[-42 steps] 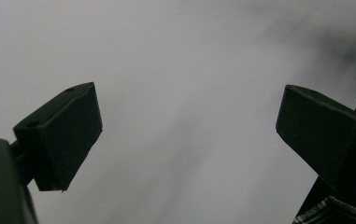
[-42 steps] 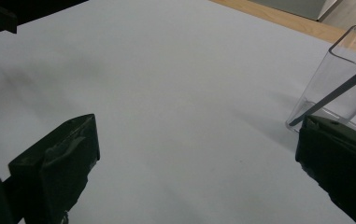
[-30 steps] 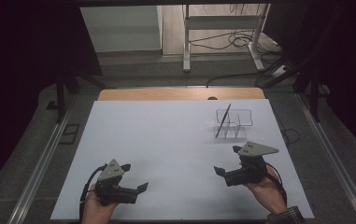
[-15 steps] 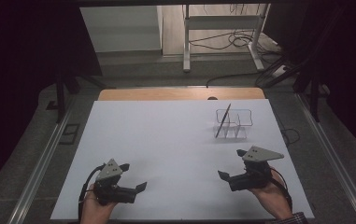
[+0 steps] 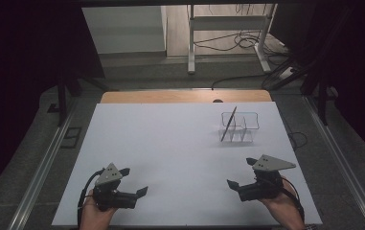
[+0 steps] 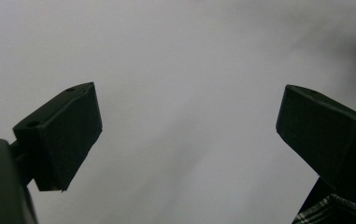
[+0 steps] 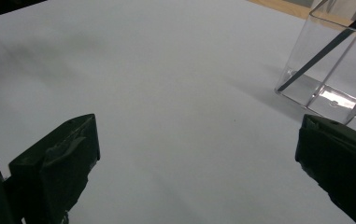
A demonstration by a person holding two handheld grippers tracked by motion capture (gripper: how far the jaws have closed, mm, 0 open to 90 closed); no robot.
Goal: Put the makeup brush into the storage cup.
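Clear divided holder [image 5: 240, 127] stands at the far right of the white table [image 5: 170, 143], a thin dark stick [image 5: 228, 123] leaning upright in it. Right gripper [image 5: 241, 173] near the table's front right, well short of the holder, jaws spread, empty. Left gripper [image 5: 133, 181] at front left, jaws spread, empty.

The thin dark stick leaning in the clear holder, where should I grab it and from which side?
Grip the stick on its upper stretch, where it rises free above the rim of the clear holder. Come from above with the right gripper, the nearer one, its jaws open. The stick leans with its lower end down inside a compartment, walled off from the sides, so probably only the top is reachable.
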